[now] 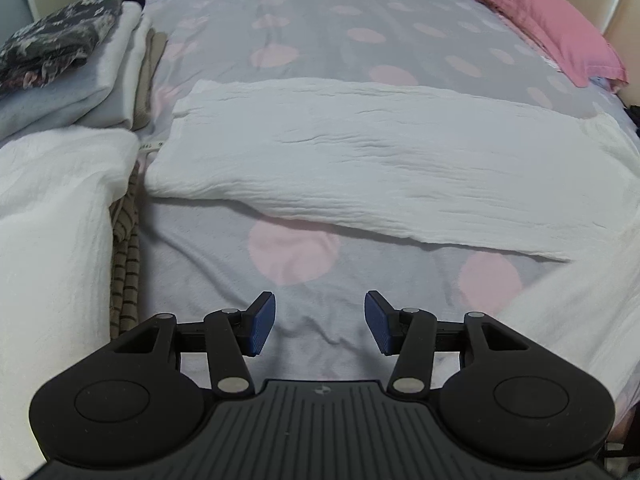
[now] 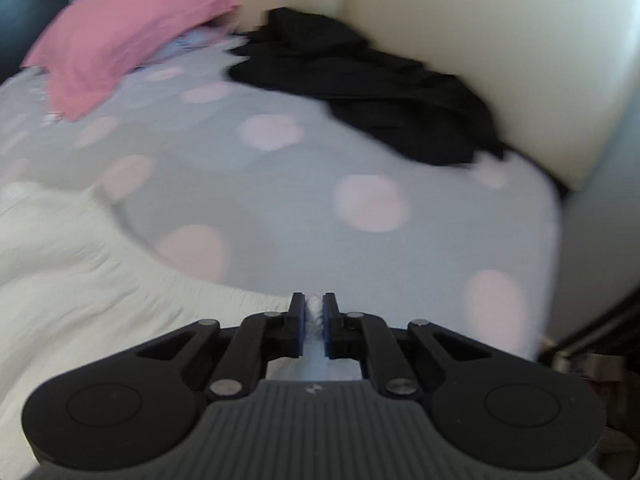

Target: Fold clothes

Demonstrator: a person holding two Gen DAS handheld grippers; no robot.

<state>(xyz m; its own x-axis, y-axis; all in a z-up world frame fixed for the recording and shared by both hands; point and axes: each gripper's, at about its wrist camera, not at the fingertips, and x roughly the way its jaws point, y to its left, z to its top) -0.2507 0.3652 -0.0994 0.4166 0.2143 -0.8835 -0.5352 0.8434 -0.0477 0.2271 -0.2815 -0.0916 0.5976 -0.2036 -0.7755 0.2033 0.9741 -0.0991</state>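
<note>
The white garment (image 1: 360, 160) lies spread in a long, partly folded band across the middle of the dotted bedspread (image 1: 304, 20), with the pink pillow (image 1: 552, 20) beyond its far right end and a stack of folded clothes (image 1: 68, 76) just beside its left end. The step in hand looks like taking hold of the garment's near edge for another fold. The right gripper (image 2: 315, 316) has its jaws nearly closed on a pinch of white cloth, which bunches between the blue pads (image 2: 329, 332); that cloth appears to be the right-hand part of the same garment (image 2: 80, 280). The left gripper (image 1: 320, 322) hangs over bare bedspread on the near side of the garment, jaws about half open and holding nothing. Next, the left gripper probably needs to reach the garment's near edge and close on it, so both ends can be lifted evenly and carried over. A black garment (image 2: 360, 80) lies unfolded beyond, against the headboard (image 2: 480, 40).
</note>
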